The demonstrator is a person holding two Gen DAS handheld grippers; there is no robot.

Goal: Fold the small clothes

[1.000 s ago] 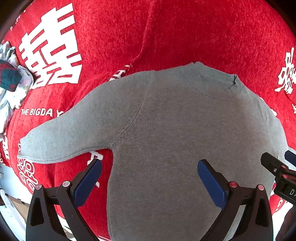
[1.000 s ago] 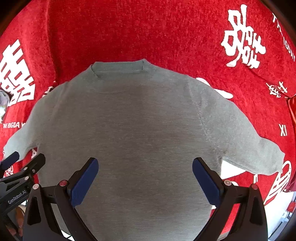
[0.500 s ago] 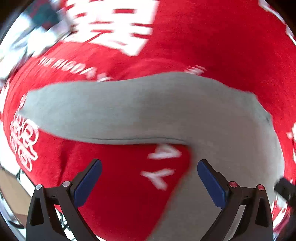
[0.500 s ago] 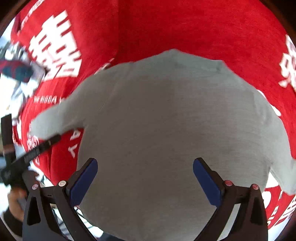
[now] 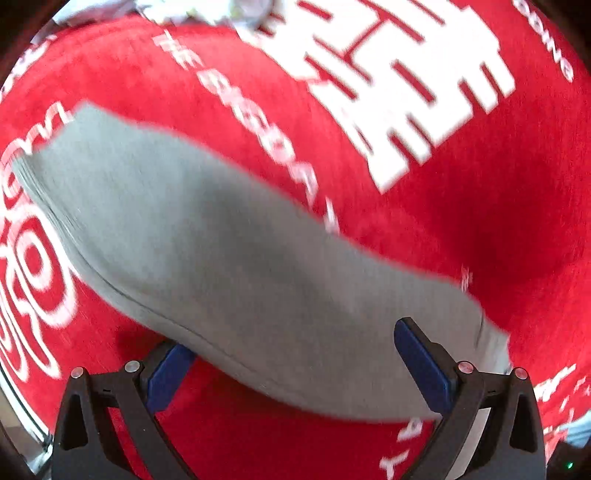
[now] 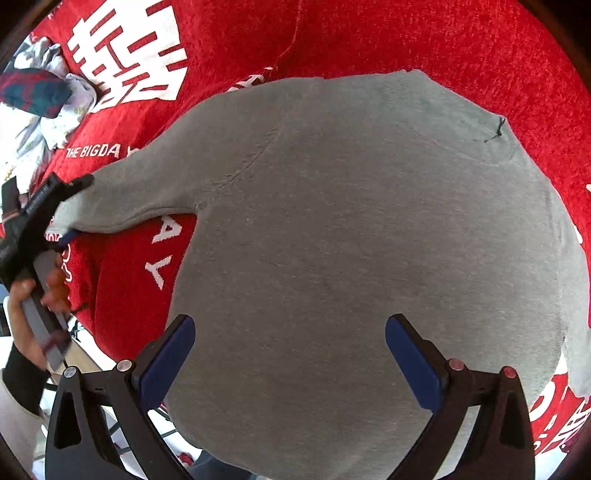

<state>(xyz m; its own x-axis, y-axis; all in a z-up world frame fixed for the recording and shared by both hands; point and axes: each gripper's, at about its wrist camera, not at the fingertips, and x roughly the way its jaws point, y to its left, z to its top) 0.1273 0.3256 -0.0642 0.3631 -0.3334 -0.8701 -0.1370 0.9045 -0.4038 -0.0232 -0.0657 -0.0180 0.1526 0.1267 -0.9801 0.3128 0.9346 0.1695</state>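
Observation:
A small grey sweater [image 6: 351, 229] lies flat on a red cloth with white print [image 6: 424, 33], neck away from me. Its left sleeve [image 5: 229, 251] fills the left wrist view, running from cuff at upper left to lower right. My left gripper [image 5: 295, 363] is open, its jaws straddling the sleeve with one blue pad under its lower edge and one above it. In the right wrist view the left gripper [image 6: 70, 206] sits at the sleeve cuff. My right gripper [image 6: 288, 358] is open and empty above the sweater's lower body.
A pile of other clothes, one dark plaid [image 6: 33, 92] and some pale [image 6: 62, 122], lies at the far left of the red cloth. The cloth's near edge and the floor show at lower left [image 6: 85, 354].
My left gripper has swung left and down onto the sleeve, which now lies between its open jaws. My right gripper has shifted a little left over the sweater body.

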